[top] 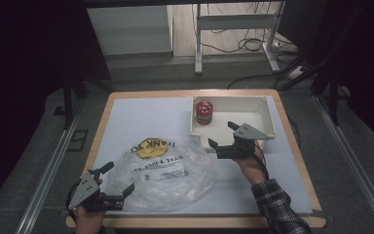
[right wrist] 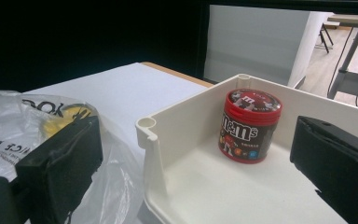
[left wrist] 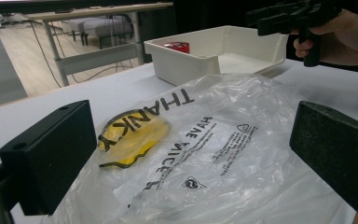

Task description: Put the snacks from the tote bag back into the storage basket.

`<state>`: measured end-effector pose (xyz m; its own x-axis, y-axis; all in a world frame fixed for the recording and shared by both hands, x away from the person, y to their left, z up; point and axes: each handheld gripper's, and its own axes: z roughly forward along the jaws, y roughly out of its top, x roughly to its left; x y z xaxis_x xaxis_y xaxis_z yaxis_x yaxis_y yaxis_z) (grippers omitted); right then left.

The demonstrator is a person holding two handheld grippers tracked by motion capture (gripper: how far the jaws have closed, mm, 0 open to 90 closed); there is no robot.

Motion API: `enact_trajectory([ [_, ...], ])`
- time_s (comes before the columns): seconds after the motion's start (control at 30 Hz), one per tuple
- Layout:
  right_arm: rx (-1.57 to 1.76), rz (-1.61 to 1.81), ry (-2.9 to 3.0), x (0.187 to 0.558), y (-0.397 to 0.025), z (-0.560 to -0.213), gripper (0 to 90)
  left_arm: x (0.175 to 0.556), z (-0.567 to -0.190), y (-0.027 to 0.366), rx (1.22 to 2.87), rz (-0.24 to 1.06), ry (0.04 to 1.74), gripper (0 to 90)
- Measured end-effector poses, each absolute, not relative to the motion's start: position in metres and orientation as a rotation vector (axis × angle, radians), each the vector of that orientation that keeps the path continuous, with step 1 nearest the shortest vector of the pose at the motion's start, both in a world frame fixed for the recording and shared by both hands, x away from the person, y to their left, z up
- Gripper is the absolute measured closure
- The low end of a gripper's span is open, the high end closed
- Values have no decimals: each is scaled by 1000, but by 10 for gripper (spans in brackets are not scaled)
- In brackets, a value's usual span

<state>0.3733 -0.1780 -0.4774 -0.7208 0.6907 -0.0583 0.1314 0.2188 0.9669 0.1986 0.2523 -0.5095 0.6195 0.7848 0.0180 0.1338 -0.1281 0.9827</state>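
Red M&M's tub (right wrist: 250, 125) stood upright in white bin (top: 263, 127). Clear crumpled bag (top: 165, 173), black print, yellow patch, lay flat. Left gripper (top: 114, 179) and right gripper (top: 223, 133) jaws apart, empty.

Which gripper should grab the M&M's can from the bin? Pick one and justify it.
Right. The right gripper is open at the white bin's near edge, facing the M&M's can. The left gripper sits at the plastic bag, across the table.

One bag (top: 163, 173), one tin (top: 204, 112), one tray (top: 268, 127)
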Motion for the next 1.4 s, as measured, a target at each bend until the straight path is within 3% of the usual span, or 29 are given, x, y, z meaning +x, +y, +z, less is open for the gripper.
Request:
enact_trajectory([
  [1.4, 780, 1498, 2026, 336, -209, -478, 22, 199, -509, 252, 1635, 677, 779, 5],
])
